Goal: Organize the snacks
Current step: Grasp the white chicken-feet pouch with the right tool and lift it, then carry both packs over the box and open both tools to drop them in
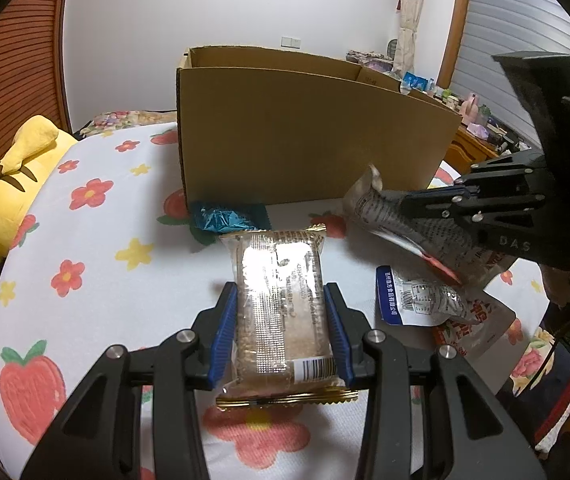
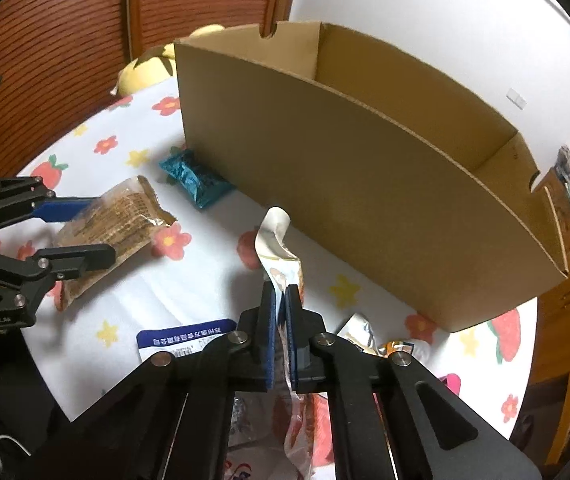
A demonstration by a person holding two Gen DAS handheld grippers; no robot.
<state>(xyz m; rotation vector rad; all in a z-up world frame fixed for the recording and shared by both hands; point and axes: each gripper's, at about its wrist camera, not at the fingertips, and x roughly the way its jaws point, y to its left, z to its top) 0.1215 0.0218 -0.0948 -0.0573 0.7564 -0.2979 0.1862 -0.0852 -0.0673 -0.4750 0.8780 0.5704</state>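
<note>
My left gripper [image 1: 281, 300] is shut on a clear-wrapped brown snack bar [image 1: 279, 280] with gold ends, held just above the floral cloth; it also shows at the left of the right wrist view [image 2: 117, 216]. My right gripper [image 2: 283, 300] is shut on a thin white snack pouch [image 2: 275, 240], lifted in front of the open cardboard box [image 2: 365, 184]. From the left wrist view, the right gripper [image 1: 401, 204] holds that pouch [image 1: 425, 228] to the right of the box [image 1: 309, 132]. A teal snack packet [image 1: 225, 218] lies against the box's front wall.
A blue-and-white pouch [image 1: 417, 300] and other snack bags [image 2: 365, 336] lie on the flower-print cloth [image 1: 85, 240] at the right. A yellow plush toy [image 1: 17, 184] sits at the far left. A wooden dresser [image 1: 473, 144] with clutter stands behind right.
</note>
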